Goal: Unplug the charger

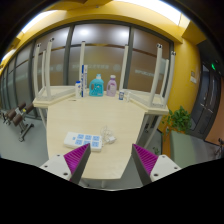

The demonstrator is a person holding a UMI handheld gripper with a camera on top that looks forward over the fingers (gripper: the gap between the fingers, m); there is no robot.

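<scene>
Claw (110, 158) open, power strip w/ charger (84, 141) just ahead.

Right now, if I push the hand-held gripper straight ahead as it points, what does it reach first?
The hand-held gripper, fingers open, points along the table. The white power strip lies just ahead, slightly off line; beyond it stand the bottles at the far edge. Depth is uncertain.

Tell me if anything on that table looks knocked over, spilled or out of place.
Nothing stands out. The bottles stand upright at the far end of the table, and the white power strip lies flat near the front edge, just ahead of the open gripper. No spill shows on the tabletop. The plug itself is too small to judge.
</scene>
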